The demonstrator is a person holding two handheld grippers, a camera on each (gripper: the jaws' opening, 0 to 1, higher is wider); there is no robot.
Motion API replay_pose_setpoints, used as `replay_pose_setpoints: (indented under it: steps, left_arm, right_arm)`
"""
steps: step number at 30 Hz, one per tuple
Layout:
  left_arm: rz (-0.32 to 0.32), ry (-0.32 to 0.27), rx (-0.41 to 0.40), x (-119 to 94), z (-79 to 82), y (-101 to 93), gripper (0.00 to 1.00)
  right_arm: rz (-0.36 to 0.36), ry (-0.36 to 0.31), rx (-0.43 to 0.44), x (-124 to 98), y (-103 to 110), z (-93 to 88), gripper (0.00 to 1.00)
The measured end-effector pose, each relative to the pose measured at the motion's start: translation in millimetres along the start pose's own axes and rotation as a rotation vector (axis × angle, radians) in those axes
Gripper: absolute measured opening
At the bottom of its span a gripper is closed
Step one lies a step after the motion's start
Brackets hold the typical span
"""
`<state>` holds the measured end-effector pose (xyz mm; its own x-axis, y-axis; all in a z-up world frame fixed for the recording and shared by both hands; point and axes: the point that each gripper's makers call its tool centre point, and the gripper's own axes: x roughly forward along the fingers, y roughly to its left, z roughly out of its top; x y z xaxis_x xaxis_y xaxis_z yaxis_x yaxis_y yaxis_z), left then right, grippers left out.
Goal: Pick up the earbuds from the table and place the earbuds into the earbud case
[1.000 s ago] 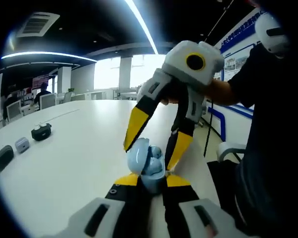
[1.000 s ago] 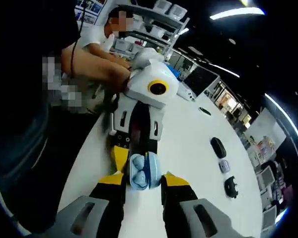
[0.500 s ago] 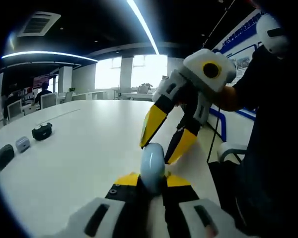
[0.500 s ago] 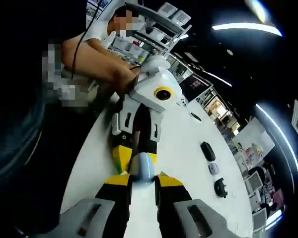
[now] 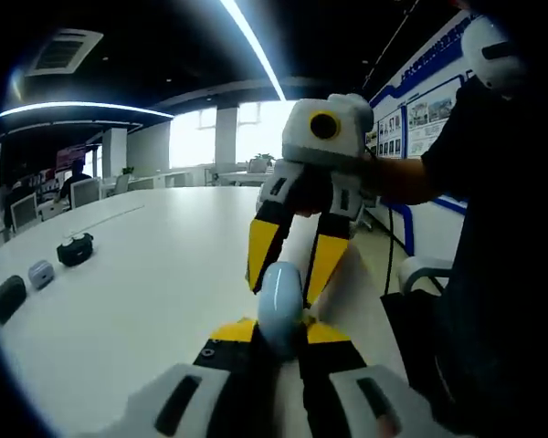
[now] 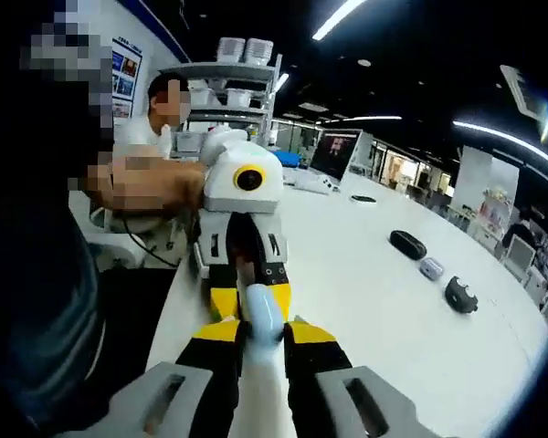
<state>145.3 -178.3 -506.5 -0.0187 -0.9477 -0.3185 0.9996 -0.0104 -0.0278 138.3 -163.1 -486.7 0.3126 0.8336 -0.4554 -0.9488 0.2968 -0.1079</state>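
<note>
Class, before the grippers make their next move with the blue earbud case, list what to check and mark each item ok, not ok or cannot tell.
1. Earbud case lid shut: ok, it shows as one smooth closed shell.
2. Left gripper holding the case: ok, its jaws press both sides.
3. Right gripper at the case: ok, jaws flank it; firm contact cannot tell.
4. Earbuds inside the case: cannot tell, the lid hides them.
5. Case resting on the table: cannot tell.
6. Other cases on the table apart from the work: ok.
</note>
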Motion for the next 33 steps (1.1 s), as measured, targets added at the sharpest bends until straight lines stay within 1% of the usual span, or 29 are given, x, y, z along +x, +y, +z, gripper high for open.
replay_pose_setpoints:
  steps: [10, 16, 19, 22, 26, 29, 33]
  left_arm:
    - [-0.004, -0.007, -0.009, -1, -0.3, -0.9, 0.19]
    - [0.000, -0.009, -0.013, -2, -0.3, -0.7, 0.19]
    - [0.011, -0.014, -0.023, -4, -0.2, 2.0, 0.22]
    - [0.020, -0.032, -0.027, -5, 2.9, 3.5, 0.24]
    - [0.042, -0.052, -0.023, -6, 6.4, 6.5, 0.26]
    - [0.056, -0.063, -0.017, -7, 8.2, 8.3, 0.26]
    - [0.079, -0.077, -0.012, -8, 11.1, 12.0, 0.25]
  right_arm:
    - [0.027, 0.003, -0.029, 7, 4, -0.9, 0.17]
    - [0.027, -0.018, 0.008, 6, 5, -1.4, 0.16]
    - [0.010, -0.017, 0.026, 4, 3, -2.3, 0.15]
    - [-0.004, -0.019, 0.082, 1, 2, -4.4, 0.15]
    - [-0.013, -0.058, 0.214, -2, -1, -3.2, 0.15]
    - [-0.020, -0.077, 0.322, -4, -6, -4.1, 0.15]
    - [-0.020, -0.106, 0.436, -7, -12, -3.9, 0.15]
